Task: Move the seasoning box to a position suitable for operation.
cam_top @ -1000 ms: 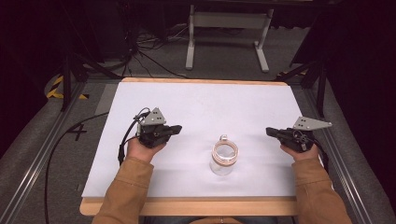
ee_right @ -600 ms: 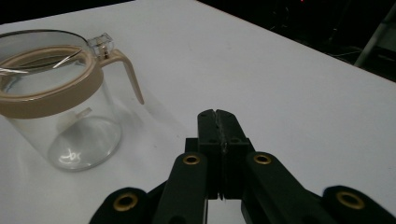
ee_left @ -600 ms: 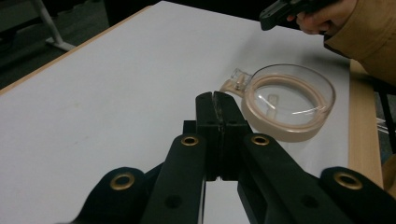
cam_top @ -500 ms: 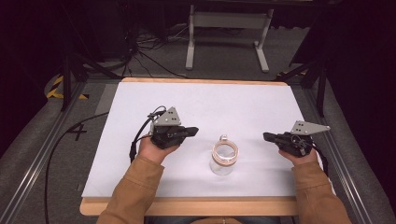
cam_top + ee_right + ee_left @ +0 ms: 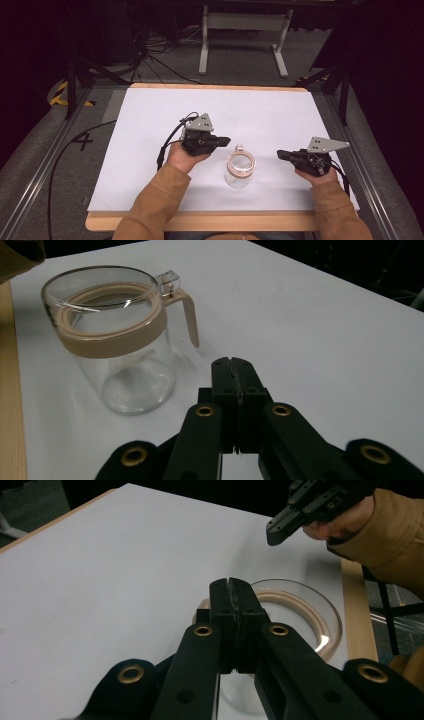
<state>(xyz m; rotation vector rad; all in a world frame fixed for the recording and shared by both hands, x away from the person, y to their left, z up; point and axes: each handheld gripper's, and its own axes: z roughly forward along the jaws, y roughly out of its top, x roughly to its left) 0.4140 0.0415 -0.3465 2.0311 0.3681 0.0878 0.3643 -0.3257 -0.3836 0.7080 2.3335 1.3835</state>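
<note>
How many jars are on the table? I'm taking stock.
1: a clear glass jar with a tan collar, standing upright near the front edge of the table, between the two tools.

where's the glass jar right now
In the high view the glass jar stands upright on the white table, near its front edge, between the left gripper and the right gripper.

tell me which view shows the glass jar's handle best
The right gripper view: the glass jar stands side-on there, its beige handle clear against the table. The high view shows the jar from above, the handle a small nub. The left gripper view has the left tool covering part of the rim.
</note>
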